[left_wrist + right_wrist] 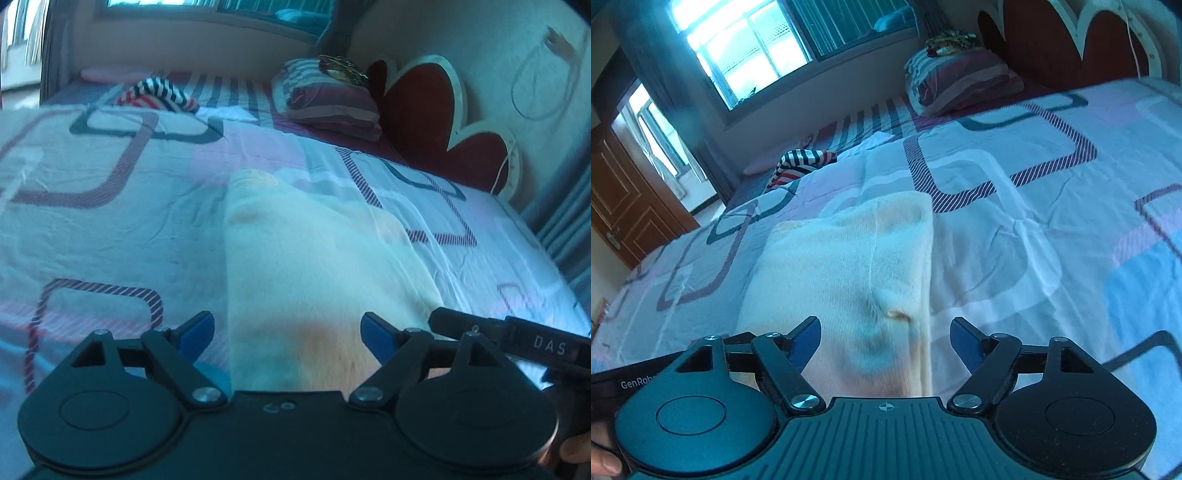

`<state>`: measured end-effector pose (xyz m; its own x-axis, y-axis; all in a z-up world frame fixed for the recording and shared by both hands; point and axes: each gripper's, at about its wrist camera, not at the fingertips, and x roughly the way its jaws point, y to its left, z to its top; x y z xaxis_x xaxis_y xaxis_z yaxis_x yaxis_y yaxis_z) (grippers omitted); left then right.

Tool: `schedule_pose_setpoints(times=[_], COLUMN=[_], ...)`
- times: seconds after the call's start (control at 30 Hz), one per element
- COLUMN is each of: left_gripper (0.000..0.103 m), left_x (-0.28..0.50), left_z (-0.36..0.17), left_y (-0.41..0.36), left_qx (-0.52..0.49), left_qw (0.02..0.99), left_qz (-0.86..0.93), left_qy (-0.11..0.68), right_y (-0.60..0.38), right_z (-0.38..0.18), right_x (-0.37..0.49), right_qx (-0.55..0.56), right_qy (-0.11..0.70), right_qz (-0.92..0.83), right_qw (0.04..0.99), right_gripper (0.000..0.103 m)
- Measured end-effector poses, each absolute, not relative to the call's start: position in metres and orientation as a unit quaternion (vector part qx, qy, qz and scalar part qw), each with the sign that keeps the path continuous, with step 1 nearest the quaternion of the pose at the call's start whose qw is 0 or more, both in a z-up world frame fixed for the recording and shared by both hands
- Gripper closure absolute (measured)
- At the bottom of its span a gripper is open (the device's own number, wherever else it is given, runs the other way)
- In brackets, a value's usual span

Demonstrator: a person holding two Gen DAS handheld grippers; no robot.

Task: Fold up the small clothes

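Observation:
A pale cream garment (306, 266) lies folded flat on the patterned bedspread (110, 229), stretching away from both grippers. My left gripper (287, 338) hovers over its near end, jaws wide apart with nothing pinched between the blue pads (195, 334). In the right wrist view the same cream garment (849, 266) shows a seam and a small pucker near its close end. My right gripper (884, 345) is open above that end, its blue pads (809, 343) clear of the cloth. The other gripper's black body (517, 339) shows at the right of the left wrist view.
A striped red, white and navy garment (159, 94) lies crumpled farther back on the bed. Folded striped bedding (328, 96) sits by the red heart-shaped headboard (424, 110). A window (746, 44) and a wooden door (624, 206) are beyond the bed. A fingertip (604, 463) grips the handle.

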<state>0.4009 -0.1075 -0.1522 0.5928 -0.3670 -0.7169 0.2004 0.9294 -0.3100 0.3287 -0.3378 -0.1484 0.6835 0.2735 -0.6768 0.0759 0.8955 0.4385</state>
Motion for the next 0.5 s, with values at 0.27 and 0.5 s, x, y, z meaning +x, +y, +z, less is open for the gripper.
schedule_pose_setpoints(times=[0.27, 0.5], left_gripper=[0.030, 0.066], left_x=[0.429, 0.427], left_z=[-0.186, -0.183], left_y=[-0.100, -0.099], left_qx=[-0.165, -0.180], left_qw=[0.850, 0.850], left_qz=[-0.195, -0.203], left_qy=[0.461, 0.452], right_y=[-0.359, -0.347], right_z=[-0.186, -0.187], right_x=[0.366, 0.368], right_qx=[0.302, 0.290], right_qy=[0.419, 0.413], right_qz=[0.062, 0.074], right_qw=[0.854, 0.860], right_gripper=[0.027, 0.067])
